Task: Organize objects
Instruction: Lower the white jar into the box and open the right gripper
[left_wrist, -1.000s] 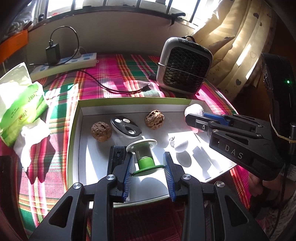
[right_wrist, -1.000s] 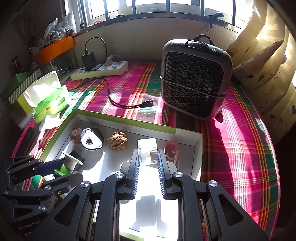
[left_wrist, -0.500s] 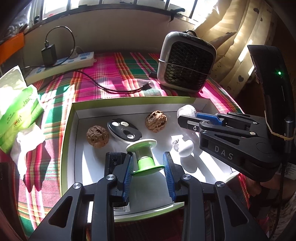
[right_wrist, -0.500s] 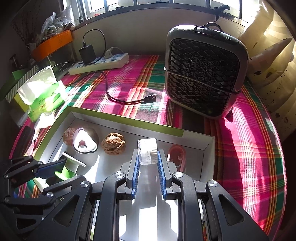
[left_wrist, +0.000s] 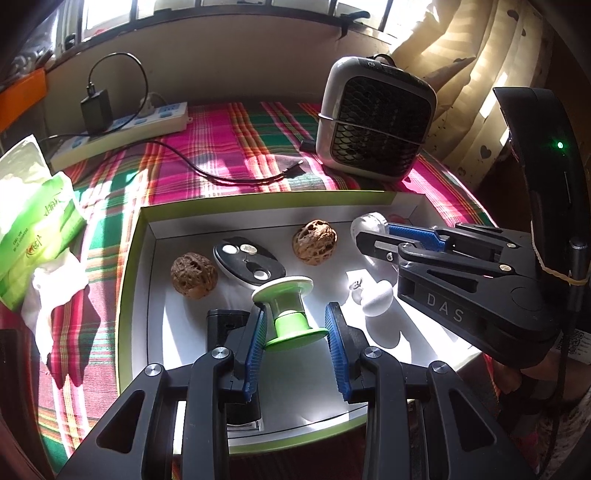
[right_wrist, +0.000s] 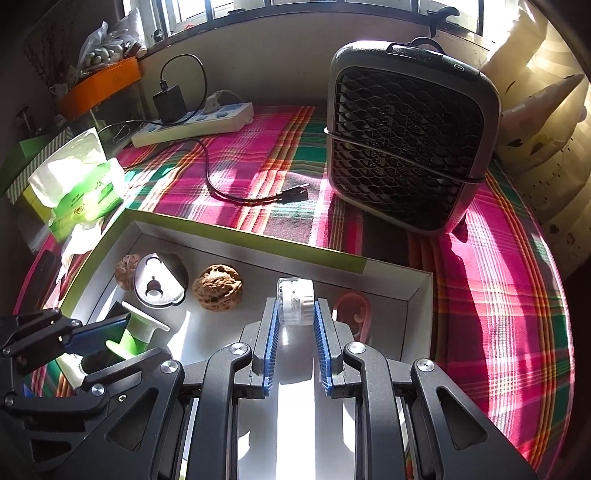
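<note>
Partly | black block (left_wrist: 227, 319) behind left tool (left_wrist: 295, 328) | pink item (right_wrist: 352, 308) indistinct

The two walnuts (left_wrist: 314, 242) (left_wrist: 193, 274) look rough and deeply wrinkled beside the smooth, matt white card of the tray (left_wrist: 173, 332). The green-and-white spool (left_wrist: 290, 314) is glossy plastic. The tablecloth (left_wrist: 236, 147) is woven plaid cloth, and the fan (right_wrist: 410, 140) has a black mesh grille.

A plaid-clothed table (right_wrist: 498, 295) carries a tray (left_wrist: 258, 201), heater (right_wrist: 406, 147), power strip (right_wrist: 192, 125) and tissue pack (left_wrist: 33, 221).

L tongs (left_wrist: 295, 325) part-open, R tongs (right_wrist: 295, 314) nearly shut; both angled down.
</note>
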